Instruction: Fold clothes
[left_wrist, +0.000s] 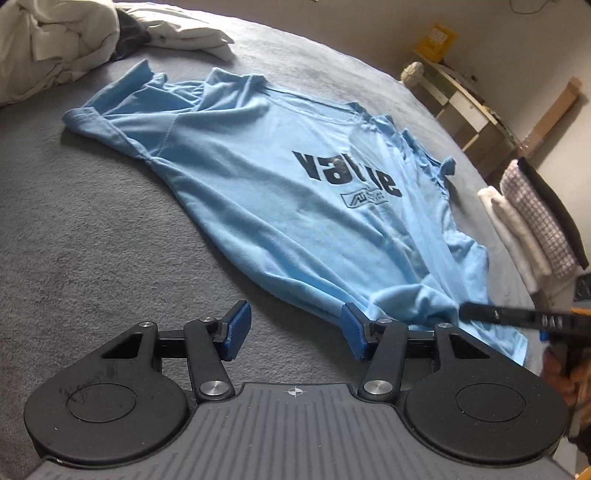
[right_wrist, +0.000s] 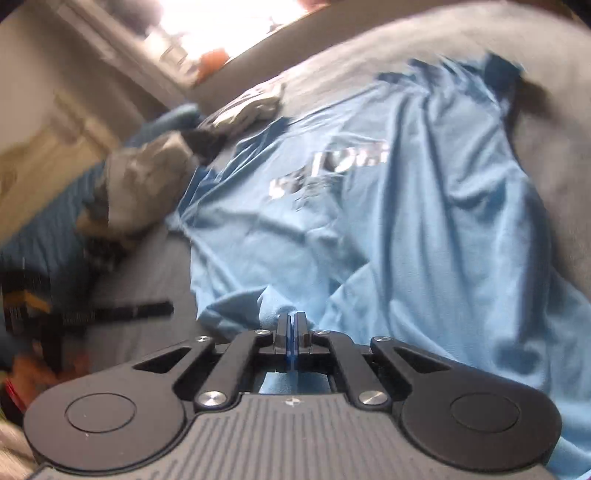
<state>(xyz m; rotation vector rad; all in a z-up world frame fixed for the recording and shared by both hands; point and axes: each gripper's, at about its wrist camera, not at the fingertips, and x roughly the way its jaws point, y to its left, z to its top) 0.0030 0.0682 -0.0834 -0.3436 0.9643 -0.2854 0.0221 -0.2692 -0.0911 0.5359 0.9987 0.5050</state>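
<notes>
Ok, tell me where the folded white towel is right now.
In the left wrist view the folded white towel sits at the far right, on the grey bed, between the light blue printed T-shirt and a checked folded cloth.

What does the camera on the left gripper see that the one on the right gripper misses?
Only the left view shows the folded white and checked cloths stacked at the bed's edge, the shelf by the wall, and the left gripper open over the grey blanket.

Only the right view shows the bright window and the right gripper shut at the shirt's hem.

Both show the light blue T-shirt spread out with its dark lettering, and crumpled laundry beyond it.
</notes>
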